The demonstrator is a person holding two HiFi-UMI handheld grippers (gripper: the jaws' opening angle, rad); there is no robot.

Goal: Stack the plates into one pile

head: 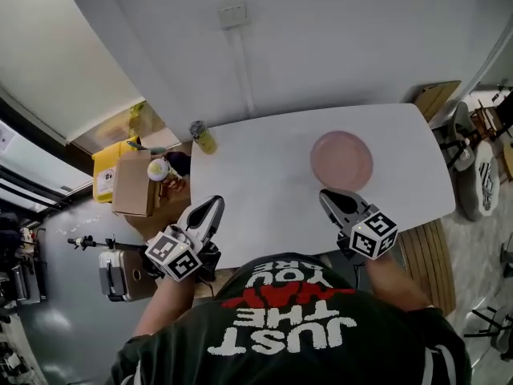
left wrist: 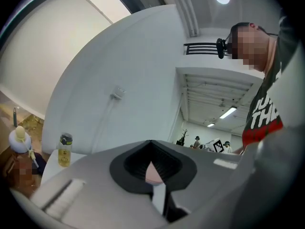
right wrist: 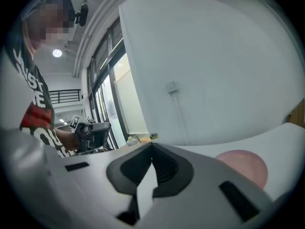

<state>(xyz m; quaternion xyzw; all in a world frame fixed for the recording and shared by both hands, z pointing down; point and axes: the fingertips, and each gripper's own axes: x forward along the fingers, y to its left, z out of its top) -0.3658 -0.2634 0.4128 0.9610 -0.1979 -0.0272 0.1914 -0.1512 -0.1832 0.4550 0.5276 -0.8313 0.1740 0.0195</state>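
Note:
A pink plate pile (head: 341, 160) lies on the white table (head: 256, 183), right of its middle; how many plates are in it I cannot tell. My right gripper (head: 325, 196) hovers just short of the pile's near rim, jaws together and empty. My left gripper (head: 215, 204) hangs over the table's near left edge, jaws also together with nothing between them. In the right gripper view the pink pile (right wrist: 243, 165) sits to the right of the shut right gripper (right wrist: 152, 144). The left gripper view shows a sliver of pink plate (left wrist: 153, 173) through the gap below the shut left gripper (left wrist: 151, 142).
A small bottle of yellow liquid (head: 203, 138) stands at the table's far left corner, against the white wall. Beside the table on the left floor are a cardboard box (head: 135, 184) and a yellow bin (head: 108, 171). A wooden bench (head: 429, 255) stands to the right.

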